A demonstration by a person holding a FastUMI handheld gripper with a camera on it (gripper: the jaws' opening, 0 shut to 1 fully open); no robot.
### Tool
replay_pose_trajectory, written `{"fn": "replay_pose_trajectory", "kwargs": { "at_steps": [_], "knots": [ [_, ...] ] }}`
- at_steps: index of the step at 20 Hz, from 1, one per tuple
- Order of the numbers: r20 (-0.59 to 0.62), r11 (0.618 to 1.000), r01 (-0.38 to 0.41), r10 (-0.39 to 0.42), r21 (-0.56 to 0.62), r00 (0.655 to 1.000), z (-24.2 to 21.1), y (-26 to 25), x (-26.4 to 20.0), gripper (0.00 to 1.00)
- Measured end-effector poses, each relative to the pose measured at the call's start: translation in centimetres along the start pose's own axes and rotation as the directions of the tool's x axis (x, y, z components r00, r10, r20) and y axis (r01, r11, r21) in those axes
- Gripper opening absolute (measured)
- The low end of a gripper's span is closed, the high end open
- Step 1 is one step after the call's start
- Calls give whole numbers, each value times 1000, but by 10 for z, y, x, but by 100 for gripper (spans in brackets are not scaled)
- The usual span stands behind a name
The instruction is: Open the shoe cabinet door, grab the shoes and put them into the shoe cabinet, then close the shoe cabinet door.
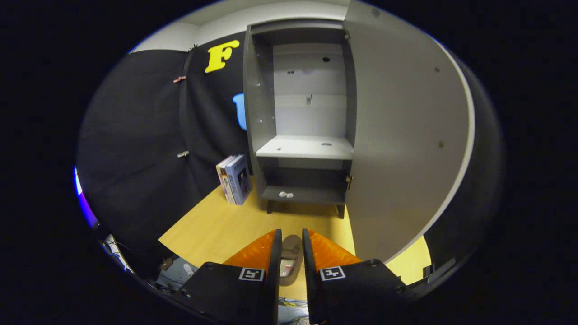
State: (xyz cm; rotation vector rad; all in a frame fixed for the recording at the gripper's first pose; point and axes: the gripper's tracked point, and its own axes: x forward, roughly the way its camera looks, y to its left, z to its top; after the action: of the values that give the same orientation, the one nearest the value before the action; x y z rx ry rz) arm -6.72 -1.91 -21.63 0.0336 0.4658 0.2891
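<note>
Hovering over the shoe (pixel 289 259) on the yellow floor (pixel 216 230), we see it between our slightly parted fingers (pixel 289 253), not yet pinched, looking light and soft-sided, best taken by its side walls, the cabinet (pixel 303 149) standing open ahead.

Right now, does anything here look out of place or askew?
Little stands out. The grey shoe cabinet has its door swung wide. A small white scrap lies on its bottom shelf. Boxed books lean beside it. A brown shoe sits between the gripper fingers; contact unclear.
</note>
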Motion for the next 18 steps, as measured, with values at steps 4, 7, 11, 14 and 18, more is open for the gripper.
{"fn": "replay_pose_trajectory", "kwargs": {
  "at_steps": [4, 7, 11, 14, 18],
  "knots": [
    [-129, 1000, 4, -3, 6, 992, -47, 15, 42, 30],
    [-211, 1000, 21, -22, -7, 977, -75, 27, 74, 30],
    [-287, 998, 47, -31, 49, 958, -110, 34, 113, 30],
    [-354, 994, 85, -54, 73, 934, -138, 32, 139, 30],
    [-416, 989, 126, -83, 76, 906, -172, 25, 169, 29]
  ]
}}
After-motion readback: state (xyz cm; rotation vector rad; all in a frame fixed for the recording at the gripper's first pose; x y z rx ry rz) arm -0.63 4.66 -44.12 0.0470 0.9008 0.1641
